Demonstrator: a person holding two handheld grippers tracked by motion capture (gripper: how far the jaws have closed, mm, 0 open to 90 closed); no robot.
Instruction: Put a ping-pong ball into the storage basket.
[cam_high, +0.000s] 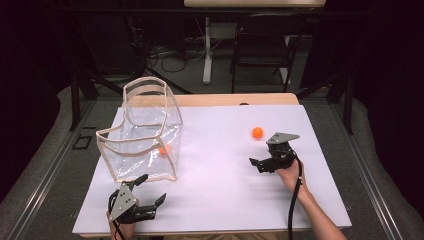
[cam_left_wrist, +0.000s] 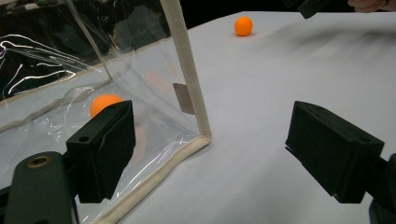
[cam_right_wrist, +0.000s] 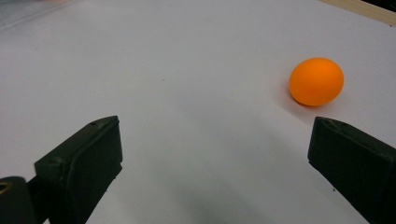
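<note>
Orange ball (cam_high: 257, 132), small and round, sits loose on the white table cover (cam_high: 225, 175), right of centre and toward the far edge. Right gripper (cam_high: 260, 164) is just short of it on the near side, jaws spread wide, nothing between them. In the right gripper view the same ball (cam_right_wrist: 316, 81) lies beyond the right-hand jaw, ahead of the tips, not touching either jaw.

Second orange ball (cam_high: 164, 149) is inside the clear plastic bag with cream fabric edging (cam_high: 145, 135), resting on the bag floor near the front right corner. Bag stands upright on the left half of the cover, mouth open upward.

Left gripper (cam_high: 152, 189) is at the near left edge, just in front of the bag's near corner, jaws also spread, empty. Left gripper view: bag's cream corner seam (cam_left_wrist: 189, 79) stands between the two jaws but farther out; the bagged ball (cam_left_wrist: 103, 103) shows through the clear wall just above the left-hand jaw. Contact between that jaw and the bag wall: can't tell.

Grippers well apart from each other.
</note>
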